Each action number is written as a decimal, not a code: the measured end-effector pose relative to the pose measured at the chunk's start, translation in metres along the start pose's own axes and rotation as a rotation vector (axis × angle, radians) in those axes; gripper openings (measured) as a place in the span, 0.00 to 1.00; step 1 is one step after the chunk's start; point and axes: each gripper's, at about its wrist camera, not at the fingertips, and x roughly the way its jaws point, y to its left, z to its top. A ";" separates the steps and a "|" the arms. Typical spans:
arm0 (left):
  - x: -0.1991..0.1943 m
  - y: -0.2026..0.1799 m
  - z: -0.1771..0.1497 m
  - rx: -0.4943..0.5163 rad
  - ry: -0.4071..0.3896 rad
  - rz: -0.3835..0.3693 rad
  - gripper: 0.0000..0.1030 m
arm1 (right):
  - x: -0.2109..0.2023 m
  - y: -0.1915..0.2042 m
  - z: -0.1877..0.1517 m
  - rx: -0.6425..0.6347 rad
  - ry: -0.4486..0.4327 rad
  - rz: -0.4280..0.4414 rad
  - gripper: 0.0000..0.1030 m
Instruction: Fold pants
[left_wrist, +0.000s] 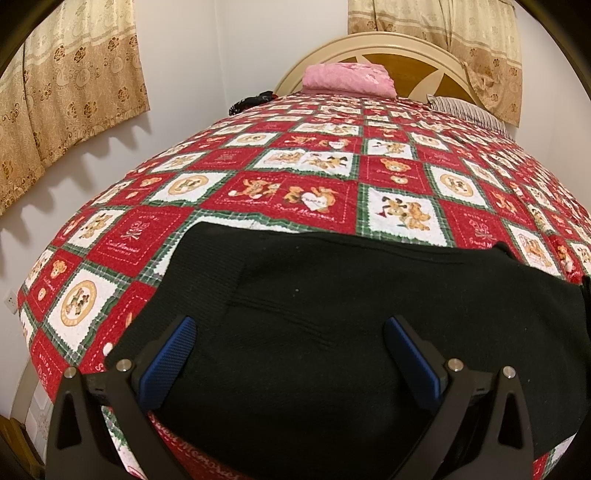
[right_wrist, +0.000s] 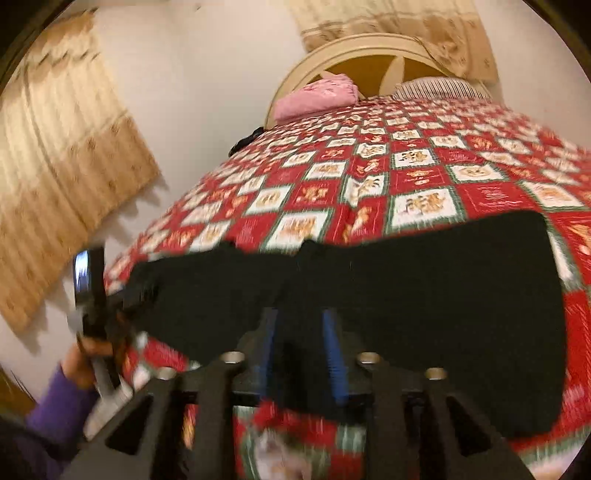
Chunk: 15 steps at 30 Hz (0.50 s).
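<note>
Black pants (left_wrist: 332, 314) lie flat on the red patchwork quilt (left_wrist: 295, 166) at the near edge of the bed. My left gripper (left_wrist: 288, 332) is open, its blue pads (left_wrist: 173, 350) spread wide just above the cloth near its left end. In the blurred right wrist view the pants (right_wrist: 424, 295) stretch across the quilt (right_wrist: 406, 173). My right gripper (right_wrist: 301, 332) is shut on a fold of the pants near the middle of their near edge. The left gripper also shows at the left of this view, held by a hand in a purple sleeve (right_wrist: 92, 306).
A pink folded blanket (left_wrist: 347, 79) and a striped pillow (left_wrist: 469, 110) lie at the headboard (left_wrist: 406, 55). A dark item (left_wrist: 251, 101) sits at the bed's far left edge. Curtains (left_wrist: 74, 92) hang on the white wall to the left.
</note>
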 end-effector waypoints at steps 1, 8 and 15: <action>0.000 0.000 0.000 0.000 0.001 0.001 1.00 | -0.004 0.006 -0.006 -0.028 -0.006 -0.001 0.63; 0.002 0.000 0.001 0.003 0.004 0.004 1.00 | 0.023 0.068 -0.029 -0.506 -0.020 -0.220 0.52; 0.001 0.001 0.000 0.003 0.004 0.005 1.00 | 0.069 0.087 -0.050 -0.838 0.032 -0.400 0.39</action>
